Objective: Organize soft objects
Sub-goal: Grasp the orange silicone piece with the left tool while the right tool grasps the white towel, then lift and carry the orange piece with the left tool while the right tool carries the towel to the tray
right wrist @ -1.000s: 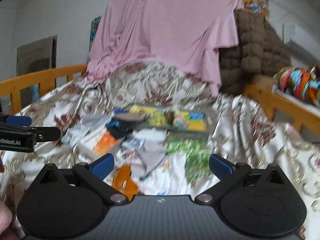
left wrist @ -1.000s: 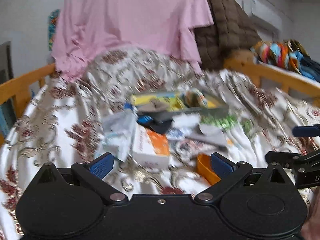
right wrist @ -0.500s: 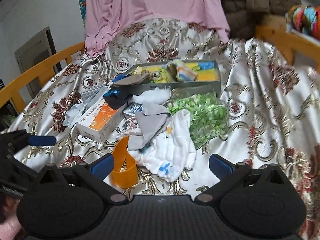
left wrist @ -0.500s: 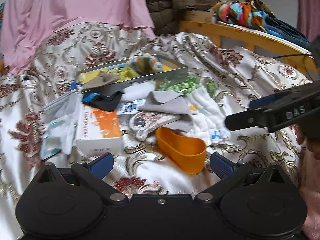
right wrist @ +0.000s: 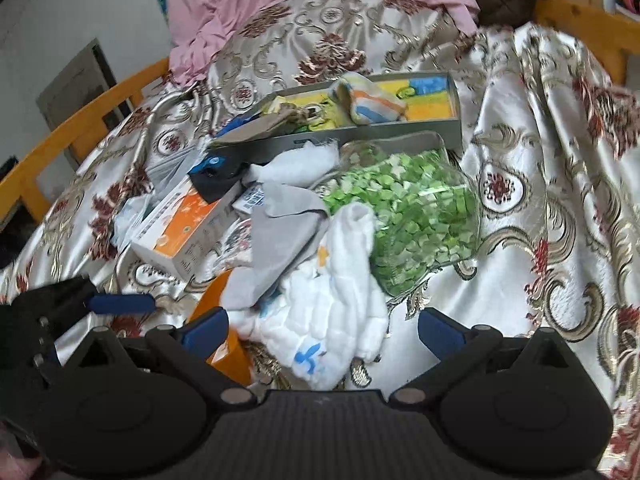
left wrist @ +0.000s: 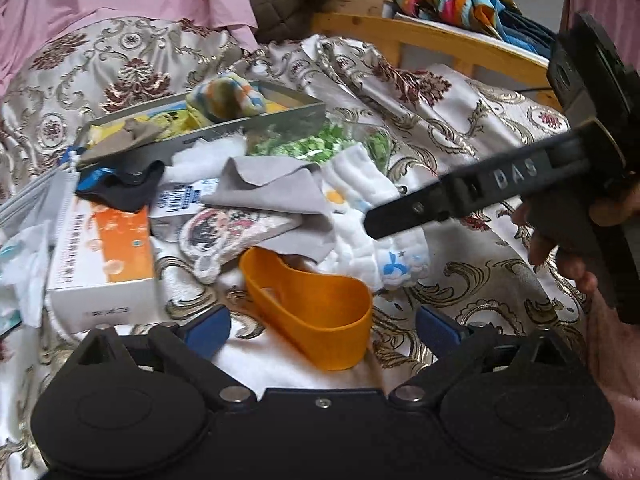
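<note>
Lying between right tongs (right wrist: 322, 330): white cloth (right wrist: 332, 320).

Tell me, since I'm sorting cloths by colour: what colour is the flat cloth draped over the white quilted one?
Plain grey cloth, clearest in the left wrist view.

I can't read the blurred box (left wrist: 102, 264) print | grey cloth (right wrist: 276, 244) hides much of the orange cup (right wrist: 224, 320) | bag (left wrist: 24, 216) cut off at left edge

Both cameras sit on the tongs, looking down close at the same white cloth (left wrist: 360, 184) (right wrist: 340, 280) on the bed (left wrist: 460, 120) (right wrist: 540, 160).
</note>
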A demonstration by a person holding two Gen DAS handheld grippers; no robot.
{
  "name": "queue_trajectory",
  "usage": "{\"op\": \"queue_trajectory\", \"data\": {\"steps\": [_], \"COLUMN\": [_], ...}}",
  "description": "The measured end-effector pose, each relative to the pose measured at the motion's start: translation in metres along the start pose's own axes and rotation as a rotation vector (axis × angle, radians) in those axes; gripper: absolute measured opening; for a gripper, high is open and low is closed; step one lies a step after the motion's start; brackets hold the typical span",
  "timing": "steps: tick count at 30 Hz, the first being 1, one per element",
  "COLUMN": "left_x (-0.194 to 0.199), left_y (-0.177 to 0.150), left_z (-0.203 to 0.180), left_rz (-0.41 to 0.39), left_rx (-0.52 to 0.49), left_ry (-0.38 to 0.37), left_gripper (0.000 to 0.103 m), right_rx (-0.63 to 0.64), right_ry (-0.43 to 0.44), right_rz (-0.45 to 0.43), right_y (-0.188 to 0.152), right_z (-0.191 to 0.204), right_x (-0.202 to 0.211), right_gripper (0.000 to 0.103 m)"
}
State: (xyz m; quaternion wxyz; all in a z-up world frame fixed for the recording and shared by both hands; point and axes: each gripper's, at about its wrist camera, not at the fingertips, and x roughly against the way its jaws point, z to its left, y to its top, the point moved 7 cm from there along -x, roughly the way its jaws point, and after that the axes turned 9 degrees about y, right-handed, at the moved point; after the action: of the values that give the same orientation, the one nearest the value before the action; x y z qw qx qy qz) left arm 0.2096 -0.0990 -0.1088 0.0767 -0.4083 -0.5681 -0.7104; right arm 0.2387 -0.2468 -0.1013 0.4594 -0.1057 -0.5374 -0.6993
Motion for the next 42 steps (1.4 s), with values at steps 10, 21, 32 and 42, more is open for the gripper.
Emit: {"op": "queue_trajectory", "data": {"steps": [10,21,32,42], "left_x": [-0.023,-0.02,-0.001,0.022], "left_y": [0.0,-0.001,-0.006,-0.008], "left_z": [0.007,0.017,0.028,0.028], "left_rz": [0.033,0.055,0.073,0.013], "left_rx": [0.068,0.169,0.347,0.409], "left_ry": [0.042,0.036,0.008,0.014], "left_gripper": [0.075,0.044,0.024,0.015], "right_rx": [-0.037,-0.08,-0.022,0.114], "right_ry": [0.036,0.078,0.105,0.037], "right_rz": [0.01,0.032,0.024,-0.081], "right_y": [0.002,0.001,-0.002,0.001], "right_z": [-0.008,-0.012,0.003,0.022], "right_x": [-0.02,-0.033,-0.029,-0.002], "right_gripper": [0.103,0.076,0.021,0.011]}}
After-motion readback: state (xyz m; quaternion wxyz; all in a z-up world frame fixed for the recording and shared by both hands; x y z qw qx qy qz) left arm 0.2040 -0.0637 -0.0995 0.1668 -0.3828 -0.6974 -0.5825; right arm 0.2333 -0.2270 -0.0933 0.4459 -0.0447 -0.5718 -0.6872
